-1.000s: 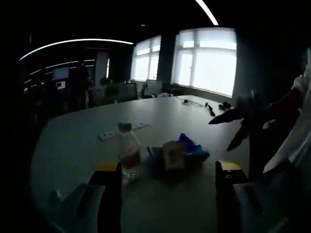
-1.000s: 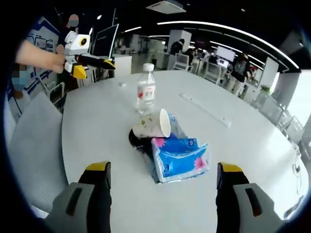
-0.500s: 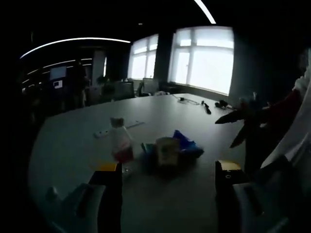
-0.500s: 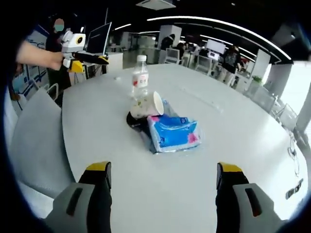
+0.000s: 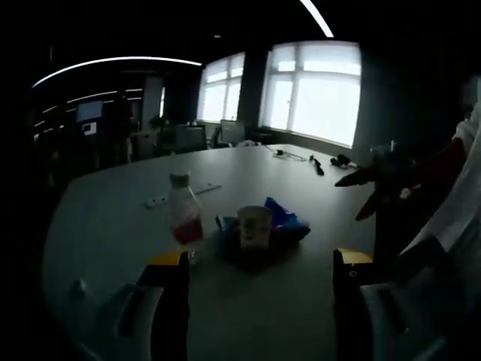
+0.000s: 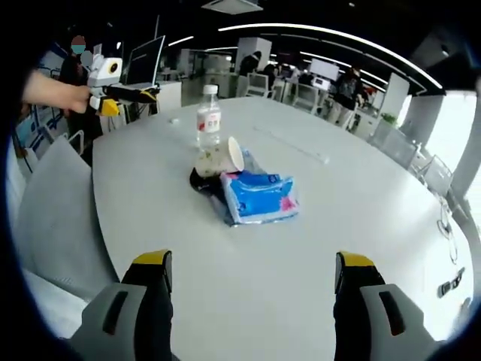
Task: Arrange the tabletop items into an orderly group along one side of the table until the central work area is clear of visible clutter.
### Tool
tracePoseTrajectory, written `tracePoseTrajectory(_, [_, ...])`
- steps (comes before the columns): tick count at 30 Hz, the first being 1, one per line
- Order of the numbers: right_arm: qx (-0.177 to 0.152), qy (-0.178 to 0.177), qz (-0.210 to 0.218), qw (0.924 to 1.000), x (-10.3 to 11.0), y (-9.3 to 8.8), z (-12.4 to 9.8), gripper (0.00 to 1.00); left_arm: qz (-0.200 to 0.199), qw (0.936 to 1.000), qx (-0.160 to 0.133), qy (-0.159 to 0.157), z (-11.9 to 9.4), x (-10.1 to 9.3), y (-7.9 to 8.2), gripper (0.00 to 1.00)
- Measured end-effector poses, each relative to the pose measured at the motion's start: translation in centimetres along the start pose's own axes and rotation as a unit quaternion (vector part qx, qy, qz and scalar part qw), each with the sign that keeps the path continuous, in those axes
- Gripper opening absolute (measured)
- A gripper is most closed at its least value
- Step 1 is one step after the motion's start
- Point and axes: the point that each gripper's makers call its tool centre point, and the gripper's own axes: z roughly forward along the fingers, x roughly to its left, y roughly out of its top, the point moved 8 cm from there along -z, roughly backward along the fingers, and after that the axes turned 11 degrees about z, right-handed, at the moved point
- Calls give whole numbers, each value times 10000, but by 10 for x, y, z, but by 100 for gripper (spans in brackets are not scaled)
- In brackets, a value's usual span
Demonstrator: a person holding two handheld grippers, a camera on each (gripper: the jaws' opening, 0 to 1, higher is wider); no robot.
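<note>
Jaws of both our grippers, left and right, stand wide apart and empty above the table, short of the bottle, cup and tissue pack.

Open-plan office. Large rounded white meeting table in the foreground, a grey chair drawn up at its near-left edge. Beyond the far edge: rows of desks with office chairs, wall-mounted monitors, curved ceiling light strips, seated and standing people. Tall bright windows behind the table's far edge in the left gripper view.
</note>
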Motion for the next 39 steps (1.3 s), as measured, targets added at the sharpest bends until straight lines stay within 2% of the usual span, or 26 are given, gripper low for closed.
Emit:
tracePoseTrajectory(10, [-18,-66,46,10000,-4,-4,0,87,-14,9999,-118,34,-5,-9,-2,75])
tracePoseTrajectory(17, [-14,45,-1,10000,-13,-3,8,87,-92,9999,-24,82,-1,-13,-8,74])
tracePoseTrajectory(24, [35,240,-119,9996,-34,8,16,86,-253,9995,24,195,16,-23,-8,74])
tracePoseTrajectory(29, [62,360,-233,9991,-54,17,25,86,-458,9985,-81,290,31,-34,-6,74])
tracePoseTrajectory(33, [65,444,-259,9987,-66,23,34,85,-588,9978,13,306,45,-44,-10,74])
tracePoseTrajectory(39, [62,608,-344,9975,-78,30,44,83,-857,9948,-60,555,59,-48,-9,73])
